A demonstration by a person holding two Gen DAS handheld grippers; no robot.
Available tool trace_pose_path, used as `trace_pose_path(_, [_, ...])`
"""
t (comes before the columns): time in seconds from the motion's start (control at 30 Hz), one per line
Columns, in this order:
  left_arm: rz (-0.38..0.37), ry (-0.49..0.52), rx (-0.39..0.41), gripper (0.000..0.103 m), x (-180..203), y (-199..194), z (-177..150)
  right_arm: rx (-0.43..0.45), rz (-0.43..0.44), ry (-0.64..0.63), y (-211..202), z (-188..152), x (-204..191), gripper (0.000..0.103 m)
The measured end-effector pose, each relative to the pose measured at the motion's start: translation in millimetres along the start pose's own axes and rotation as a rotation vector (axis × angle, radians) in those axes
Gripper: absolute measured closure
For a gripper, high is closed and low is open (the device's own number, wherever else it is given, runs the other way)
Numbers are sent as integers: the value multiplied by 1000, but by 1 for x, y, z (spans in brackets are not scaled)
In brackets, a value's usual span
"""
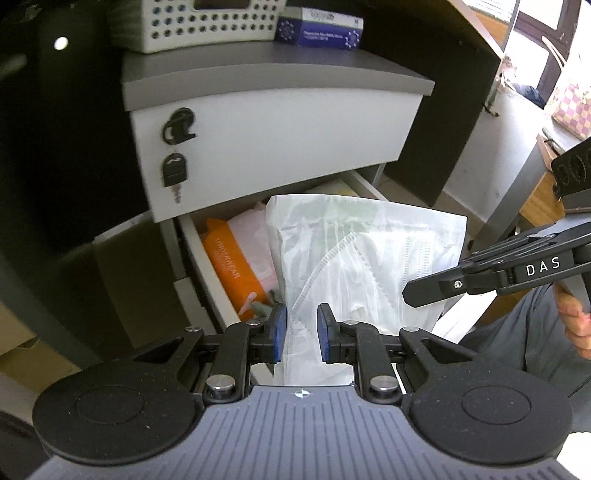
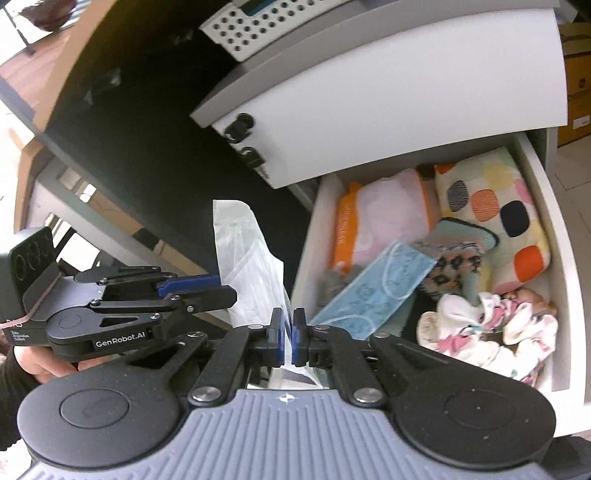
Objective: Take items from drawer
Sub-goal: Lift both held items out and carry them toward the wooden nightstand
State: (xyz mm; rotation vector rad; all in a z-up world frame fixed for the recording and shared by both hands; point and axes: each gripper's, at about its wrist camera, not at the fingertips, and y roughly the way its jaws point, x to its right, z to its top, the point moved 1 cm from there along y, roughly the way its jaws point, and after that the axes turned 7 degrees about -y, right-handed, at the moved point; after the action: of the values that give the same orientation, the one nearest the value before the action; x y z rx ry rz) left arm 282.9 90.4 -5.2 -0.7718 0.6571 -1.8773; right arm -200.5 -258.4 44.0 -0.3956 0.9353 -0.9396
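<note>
Right gripper (image 2: 288,332): fingers pinch the white mask packet (image 2: 251,266), which stands clear of the drawer (image 2: 554,236). Left gripper (image 1: 302,332): fingers spread astride the packet's lower edge, not closed. Advise keeping the pinch firm and lifting straight, since film may slip. Beyond the fingers, legible: "DAS", "GenRobot.AI", "UNDERWEAR" on the orange pack (image 1: 231,266).

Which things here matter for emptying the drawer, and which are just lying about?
Job: bagged white mask, pinched by the right gripper, left gripper open around it; open drawer; blue mask; orange packet; spotted pouch.
Lying about: perforated basket, blue box, keys.
</note>
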Motion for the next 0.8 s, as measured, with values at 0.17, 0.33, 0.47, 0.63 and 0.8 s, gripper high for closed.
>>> trace_pose_path(0.17, [-14, -38, 29, 85, -5, -20, -6, 16, 9, -8, -5, -4, -10, 101])
trace_pose_path(0.33, [-1, -45, 47, 85, -3, -22, -13, 32, 19, -16, -11, -8, -21, 101])
trace_pose_path(0.47, [14, -44, 49, 84, -9, -13, -19, 27, 7, -23, 3, -10, -21, 101])
trace_pose_path(0.63, [25, -70, 36, 84, -21, -6, -26, 9, 9, -13, 21, -13, -20, 101])
trace_pose_path(0.8, [10, -91, 39, 85, -23, -16, -29, 7, 26, -14, 17, -13, -24, 101])
